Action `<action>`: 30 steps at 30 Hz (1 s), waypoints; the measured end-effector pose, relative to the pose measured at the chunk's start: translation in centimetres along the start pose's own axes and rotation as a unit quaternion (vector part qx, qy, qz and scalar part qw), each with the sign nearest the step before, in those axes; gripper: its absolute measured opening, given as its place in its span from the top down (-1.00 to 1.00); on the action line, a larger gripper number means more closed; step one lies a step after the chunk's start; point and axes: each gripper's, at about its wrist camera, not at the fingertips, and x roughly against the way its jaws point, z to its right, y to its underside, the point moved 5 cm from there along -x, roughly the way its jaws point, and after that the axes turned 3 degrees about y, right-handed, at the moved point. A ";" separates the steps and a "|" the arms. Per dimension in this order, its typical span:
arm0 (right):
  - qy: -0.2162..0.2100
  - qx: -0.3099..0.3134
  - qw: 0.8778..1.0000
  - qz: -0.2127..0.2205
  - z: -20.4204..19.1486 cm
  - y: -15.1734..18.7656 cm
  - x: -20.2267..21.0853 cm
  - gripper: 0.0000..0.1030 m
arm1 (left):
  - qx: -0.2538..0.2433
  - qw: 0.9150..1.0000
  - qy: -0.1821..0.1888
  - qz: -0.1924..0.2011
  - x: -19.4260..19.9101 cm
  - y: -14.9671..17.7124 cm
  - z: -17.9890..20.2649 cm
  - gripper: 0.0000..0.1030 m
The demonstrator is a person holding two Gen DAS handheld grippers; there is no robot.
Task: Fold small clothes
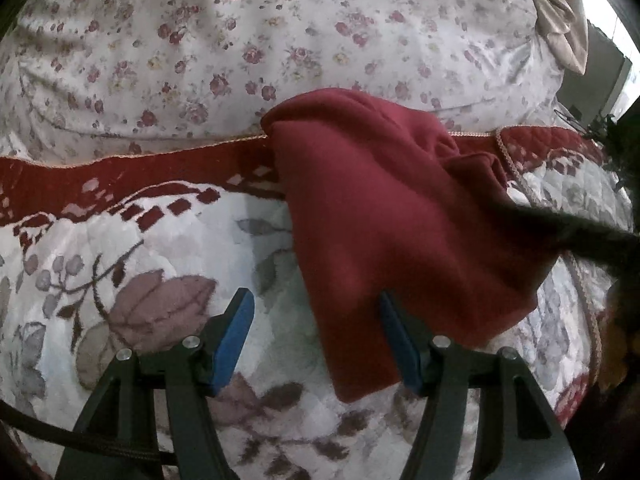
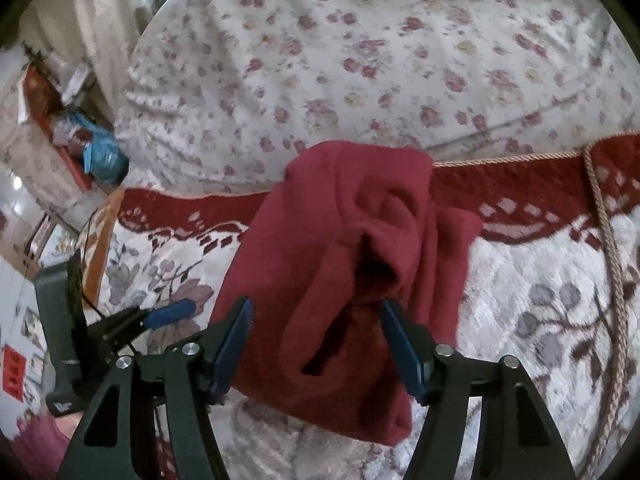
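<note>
the red garment (image 2: 344, 248) lies rumpled on the bed's quilt (image 1: 120, 272). both grippers, left (image 1: 316, 340) and right (image 2: 316, 344), stand with fingers apart, holding nothing. advise pinching both near corners squarely, then folding away evenly.

Plain dark-red garment (image 1: 384, 208) on a white leaf-patterned quilt (image 1: 168, 248), red-bordered, beside rose-print sheet (image 1: 240, 40).
</note>
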 end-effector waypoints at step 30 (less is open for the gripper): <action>0.083 -0.096 0.992 -0.022 6.8 -6.6 -5.1 -0.38 | -0.014 1.000 -0.017 0.008 -1.0 -0.3 -0.2 -0.35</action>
